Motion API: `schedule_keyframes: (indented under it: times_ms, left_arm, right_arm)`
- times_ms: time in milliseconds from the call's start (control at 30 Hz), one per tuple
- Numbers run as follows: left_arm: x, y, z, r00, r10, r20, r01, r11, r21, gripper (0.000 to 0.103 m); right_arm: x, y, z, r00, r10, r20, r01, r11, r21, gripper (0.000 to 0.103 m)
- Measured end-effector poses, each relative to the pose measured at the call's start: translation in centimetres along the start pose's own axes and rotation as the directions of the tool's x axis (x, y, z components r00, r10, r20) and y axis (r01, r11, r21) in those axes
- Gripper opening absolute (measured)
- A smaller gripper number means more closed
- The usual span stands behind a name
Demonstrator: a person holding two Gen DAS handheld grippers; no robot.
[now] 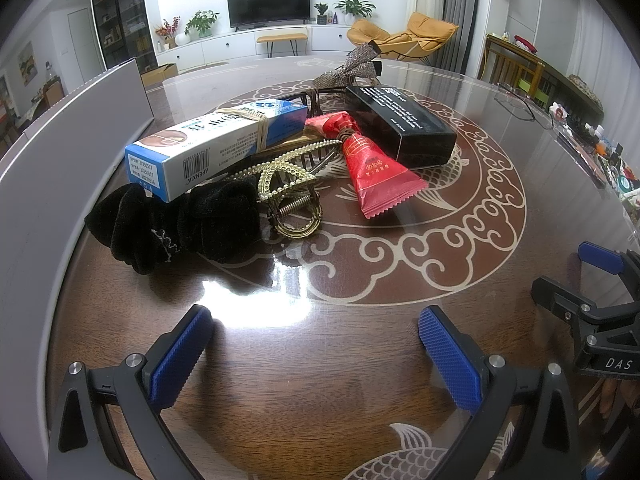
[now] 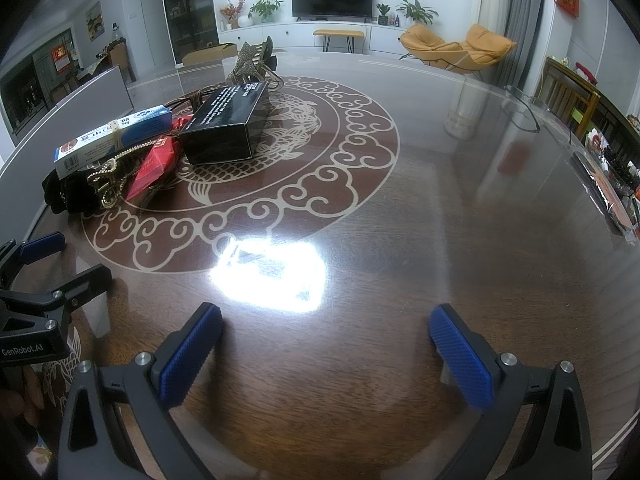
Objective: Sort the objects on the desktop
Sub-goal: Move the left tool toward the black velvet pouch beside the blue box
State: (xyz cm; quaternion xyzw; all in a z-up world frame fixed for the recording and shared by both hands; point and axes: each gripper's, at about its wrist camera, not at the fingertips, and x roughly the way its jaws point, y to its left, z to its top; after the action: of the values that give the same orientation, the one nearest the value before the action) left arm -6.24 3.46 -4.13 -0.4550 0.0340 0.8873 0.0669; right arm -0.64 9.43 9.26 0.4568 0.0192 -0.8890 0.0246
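A pile of small objects lies on the glass-topped table (image 1: 320,360). In the left wrist view it holds a black scrunchie (image 1: 168,224), a gold claw hair clip (image 1: 288,196), a blue-and-white carton (image 1: 212,148) bound with a rubber band, a red sachet (image 1: 372,168), a black box (image 1: 400,124) and a glittery bow hairband (image 1: 348,68). My left gripper (image 1: 316,356) stands open, short of the pile, nothing between its fingers. My right gripper (image 2: 326,356) is open over bare table, with the black box (image 2: 228,124), red sachet (image 2: 154,168) and carton (image 2: 112,140) far to its left.
A grey panel (image 1: 60,168) runs along the table's left side. Clear glasses (image 1: 524,104) and a cluttered tray (image 1: 600,152) sit at the right edge. A bright lamp glare (image 2: 272,276) lies ahead of the right gripper. The other gripper (image 2: 36,280) shows at the left.
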Motion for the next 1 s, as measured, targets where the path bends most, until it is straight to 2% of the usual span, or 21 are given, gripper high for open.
schedule_keyframes:
  times_ms: [100,267,433,533,633,733,833,1000]
  left_arm:
    - [-0.2,0.3,-0.2,1.000,-0.015,-0.012,0.015,1.000,0.007,0.103]
    - [-1.6,3.2,-0.6,0.996,-0.086,0.023,0.088,0.991,-0.099,0.103]
    - [-1.8,4.5,1.1,0.997,-0.073,0.037,0.076,0.991,-0.110,0.103]
    - [-2.5,5.7,2.5,0.997,-0.028,0.066,0.036,0.992,-0.118,0.103]
    - [-2.6,7.0,4.2,0.997,-0.031,0.071,0.039,0.992,-0.118,0.103]
    - [-2.1,7.8,4.9,0.998,-0.044,0.043,0.048,0.992,-0.116,0.103]
    - [-2.3,8.5,4.6,0.996,-0.072,0.047,0.078,0.987,-0.143,0.103]
    - [-1.5,8.3,4.8,0.997,-0.066,0.028,0.070,0.983,-0.170,0.103]
  right_arm:
    - [0.0,0.0,0.0,1.000,0.000,0.000,0.000,1.000,0.000,0.103]
    - [0.0,0.0,0.0,1.000,0.000,0.000,0.000,1.000,0.000,0.103]
    - [0.0,0.0,0.0,1.000,0.000,0.000,0.000,1.000,0.000,0.103]
    - [0.0,0.0,0.0,1.000,0.000,0.000,0.000,1.000,0.000,0.103]
    - [0.0,0.0,0.0,1.000,0.000,0.000,0.000,1.000,0.000,0.103]
    - [0.0,0.0,0.0,1.000,0.000,0.000,0.000,1.000,0.000,0.103]
    - [0.0,0.0,0.0,1.000,0.000,0.000,0.000,1.000,0.000,0.103]
    - [0.0,0.0,0.0,1.000,0.000,0.000,0.000,1.000,0.000,0.103]
